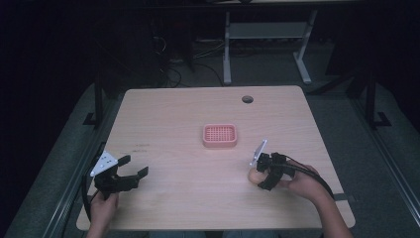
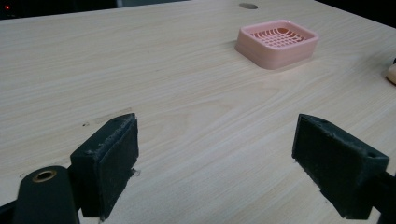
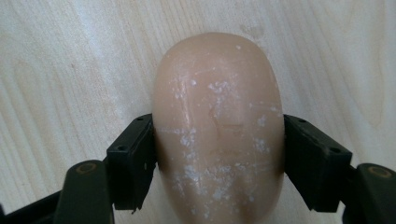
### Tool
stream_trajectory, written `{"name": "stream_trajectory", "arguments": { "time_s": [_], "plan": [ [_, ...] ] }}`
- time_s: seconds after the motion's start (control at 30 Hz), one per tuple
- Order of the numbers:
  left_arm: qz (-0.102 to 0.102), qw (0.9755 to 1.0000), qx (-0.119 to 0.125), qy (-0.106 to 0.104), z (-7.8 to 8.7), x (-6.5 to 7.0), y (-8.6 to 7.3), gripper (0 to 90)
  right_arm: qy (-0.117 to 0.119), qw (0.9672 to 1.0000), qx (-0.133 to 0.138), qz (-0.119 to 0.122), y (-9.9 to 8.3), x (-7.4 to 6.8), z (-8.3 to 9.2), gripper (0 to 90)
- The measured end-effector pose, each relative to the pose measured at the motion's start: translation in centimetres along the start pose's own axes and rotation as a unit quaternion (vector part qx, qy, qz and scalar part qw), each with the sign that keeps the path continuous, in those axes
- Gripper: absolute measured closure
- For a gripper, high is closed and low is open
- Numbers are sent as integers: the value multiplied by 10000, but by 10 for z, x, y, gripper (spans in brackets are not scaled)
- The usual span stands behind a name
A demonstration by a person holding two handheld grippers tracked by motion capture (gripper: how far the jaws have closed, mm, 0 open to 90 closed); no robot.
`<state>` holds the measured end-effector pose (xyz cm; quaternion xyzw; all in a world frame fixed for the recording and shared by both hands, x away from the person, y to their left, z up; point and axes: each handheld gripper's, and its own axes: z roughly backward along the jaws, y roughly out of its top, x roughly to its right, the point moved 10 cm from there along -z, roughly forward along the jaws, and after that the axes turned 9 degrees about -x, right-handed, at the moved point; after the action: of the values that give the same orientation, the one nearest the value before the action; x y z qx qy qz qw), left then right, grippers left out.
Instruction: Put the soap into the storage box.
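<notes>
A tan oval bar of soap (image 3: 219, 116) with white flecks lies on the wooden table (image 1: 188, 193), and both pads of my right gripper (image 3: 219, 154) press on its sides. From above, that gripper (image 1: 258, 174) sits at the table's front right, pointing down over the soap (image 1: 253, 176). A pink slotted soap dish (image 1: 220, 135) stands at mid-table, apart from both grippers. At the front left my left gripper (image 1: 135, 166) is open, its jaws wide apart over bare wood. In the left gripper view (image 2: 217, 154) the dish (image 2: 278, 42) is far ahead to the right, and the soap (image 2: 392, 73) peeks in at the right edge.
A round cable hole (image 1: 247, 99) lies near the table's far edge. Beyond the table, a white desk frame (image 1: 267, 34) and cables stand on the dark floor. Bare wood stretches between the dish and both grippers.
</notes>
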<state>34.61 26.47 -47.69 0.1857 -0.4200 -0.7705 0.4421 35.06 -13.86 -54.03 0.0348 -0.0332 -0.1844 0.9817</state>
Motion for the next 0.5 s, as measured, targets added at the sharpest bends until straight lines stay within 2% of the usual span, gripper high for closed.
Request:
{"name": "stream_trajectory", "arguments": {
  "time_s": [0.23,0.4,0.47,0.5],
  "plan": [
    [42,10000,-6,21,1,-2,-1,143,-25,10000,-9,89,0,0,1,314],
    [61,10000,-6,46,2,-3,-2,143,-69,10000,66,0,1,3,2,316],
    [67,10000,0,43,2,-3,-2,143,-38,9997,254,0,3,3,8,317],
    [67,10000,0,43,2,-3,-2,143,-38,9997,254,0,3,3,8,317]
  ]
}}
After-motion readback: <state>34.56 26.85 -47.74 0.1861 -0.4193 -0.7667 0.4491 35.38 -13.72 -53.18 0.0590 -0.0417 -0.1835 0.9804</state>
